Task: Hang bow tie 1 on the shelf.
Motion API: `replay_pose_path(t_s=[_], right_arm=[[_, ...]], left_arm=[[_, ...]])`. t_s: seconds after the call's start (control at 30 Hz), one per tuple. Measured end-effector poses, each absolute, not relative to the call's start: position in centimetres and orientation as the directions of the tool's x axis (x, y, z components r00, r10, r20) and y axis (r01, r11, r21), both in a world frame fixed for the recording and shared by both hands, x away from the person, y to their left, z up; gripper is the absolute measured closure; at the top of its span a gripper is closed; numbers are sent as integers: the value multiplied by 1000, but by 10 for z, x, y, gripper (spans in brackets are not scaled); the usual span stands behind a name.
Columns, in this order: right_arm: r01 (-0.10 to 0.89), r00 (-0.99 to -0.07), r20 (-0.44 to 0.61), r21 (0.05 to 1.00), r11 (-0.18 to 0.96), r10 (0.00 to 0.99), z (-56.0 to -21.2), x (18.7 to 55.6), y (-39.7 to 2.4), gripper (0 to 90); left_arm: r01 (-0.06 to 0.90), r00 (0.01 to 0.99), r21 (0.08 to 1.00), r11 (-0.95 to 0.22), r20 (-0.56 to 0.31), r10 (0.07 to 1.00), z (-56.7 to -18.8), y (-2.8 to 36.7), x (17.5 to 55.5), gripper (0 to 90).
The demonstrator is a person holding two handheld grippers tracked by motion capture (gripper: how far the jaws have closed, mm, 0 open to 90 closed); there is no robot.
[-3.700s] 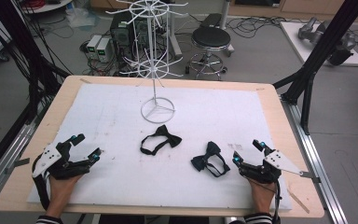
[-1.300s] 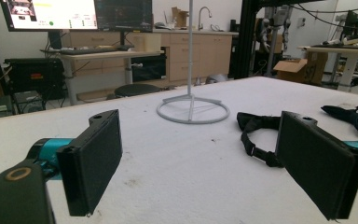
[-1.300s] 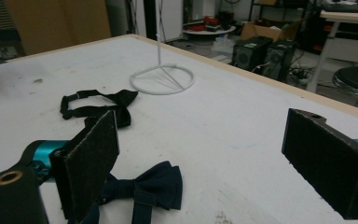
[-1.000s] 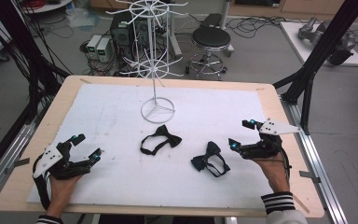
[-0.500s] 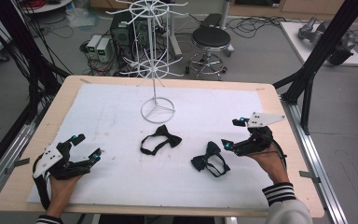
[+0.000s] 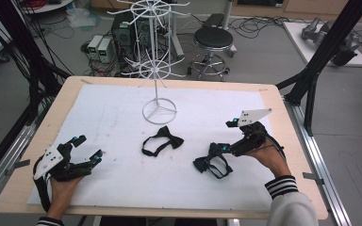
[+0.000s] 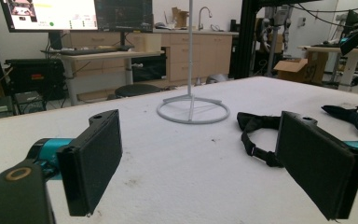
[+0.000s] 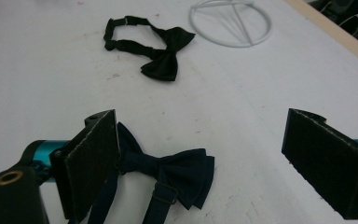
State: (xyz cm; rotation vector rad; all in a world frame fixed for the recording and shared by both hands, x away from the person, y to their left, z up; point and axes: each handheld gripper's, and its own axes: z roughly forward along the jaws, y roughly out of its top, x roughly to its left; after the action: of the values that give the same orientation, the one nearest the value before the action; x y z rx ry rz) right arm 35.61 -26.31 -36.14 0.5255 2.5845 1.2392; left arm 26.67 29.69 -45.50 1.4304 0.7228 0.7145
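Right hand-held gripper [image 6: 227, 136], jaws spread, now closer over navy bow tie [image 6: 212, 161]; left hand-held gripper [image 6: 86, 147] unmoved, spread.

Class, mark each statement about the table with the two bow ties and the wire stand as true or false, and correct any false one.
1. The right tool has its jaws open over a bow tie. True.
2. The left tool grips the other bow tie. False: it is open and apart from it, near the table's left edge.
3. The wire stand rests on the white sheet. True.
4. A bow tie hangs on the stand. False: both lie flat on the sheet.
5. The two bow ties touch. False: bare sheet lies between them.
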Motion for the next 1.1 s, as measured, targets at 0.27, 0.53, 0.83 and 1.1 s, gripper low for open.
replay_pose_path(t_s=[0.27,0.53,0.83,1.1], right_arm=[[179,-949,-52,723,668,311,-367,366,-246,103],[161,-971,-17,691,705,238,-378,373,-234,103],[121,-986,-16,626,770,168,-392,377,-224,104],[86,-991,-31,577,812,127,-394,378,-215,107]], left_arm=[[-3,603,1000,18,-13,797,-455,297,267,151],[-2,605,1000,19,-14,796,-455,297,267,151],[1,605,1000,18,-15,796,-455,297,267,152],[1,604,1000,18,-15,796,-455,297,267,152]])
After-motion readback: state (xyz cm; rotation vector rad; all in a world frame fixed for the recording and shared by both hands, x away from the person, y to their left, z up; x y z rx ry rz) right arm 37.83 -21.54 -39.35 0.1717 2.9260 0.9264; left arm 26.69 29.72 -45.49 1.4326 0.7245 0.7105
